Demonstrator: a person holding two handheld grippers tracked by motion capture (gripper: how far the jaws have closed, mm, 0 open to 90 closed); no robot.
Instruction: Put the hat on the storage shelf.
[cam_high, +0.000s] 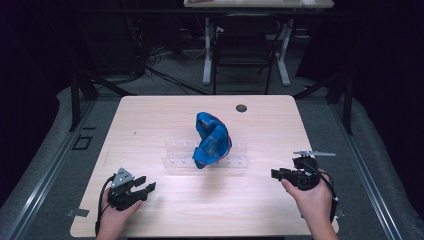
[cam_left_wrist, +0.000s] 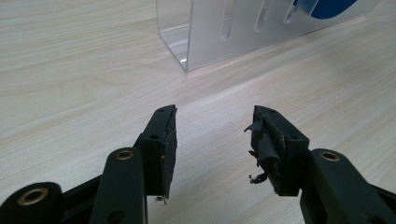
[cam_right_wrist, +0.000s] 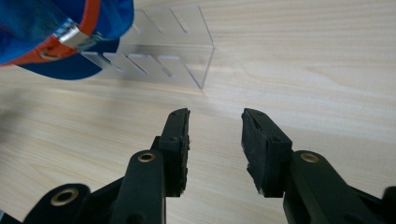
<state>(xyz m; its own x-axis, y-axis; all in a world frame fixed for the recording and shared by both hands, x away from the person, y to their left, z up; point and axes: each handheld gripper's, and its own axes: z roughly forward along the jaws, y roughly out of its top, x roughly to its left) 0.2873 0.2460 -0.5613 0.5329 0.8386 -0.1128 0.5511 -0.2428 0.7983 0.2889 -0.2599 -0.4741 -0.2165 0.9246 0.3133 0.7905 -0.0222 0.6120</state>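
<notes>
A blue cap with orange trim (cam_high: 212, 140) sits upright in a clear acrylic slotted rack (cam_high: 235, 161) at the middle of the wooden table. My left gripper (cam_high: 145, 186) rests low near the front left, open, nothing between its jaws; its own view shows the rack's end (cam_left_wrist: 224, 32) ahead of its fingertips (cam_left_wrist: 212, 133). At the front right, my right gripper (cam_high: 276, 173) points left toward the rack and stands open and empty. In the right gripper view (cam_right_wrist: 215, 130) the cap's strap and metal buckle (cam_right_wrist: 70, 35) hang at upper left over the rack (cam_right_wrist: 163, 65).
The table (cam_high: 150, 120) has a dark round grommet (cam_high: 241, 108) near its back edge. Behind it stand a black chair (cam_high: 242, 50) and a white-legged desk (cam_high: 207, 55). Bare wood lies around both grippers.
</notes>
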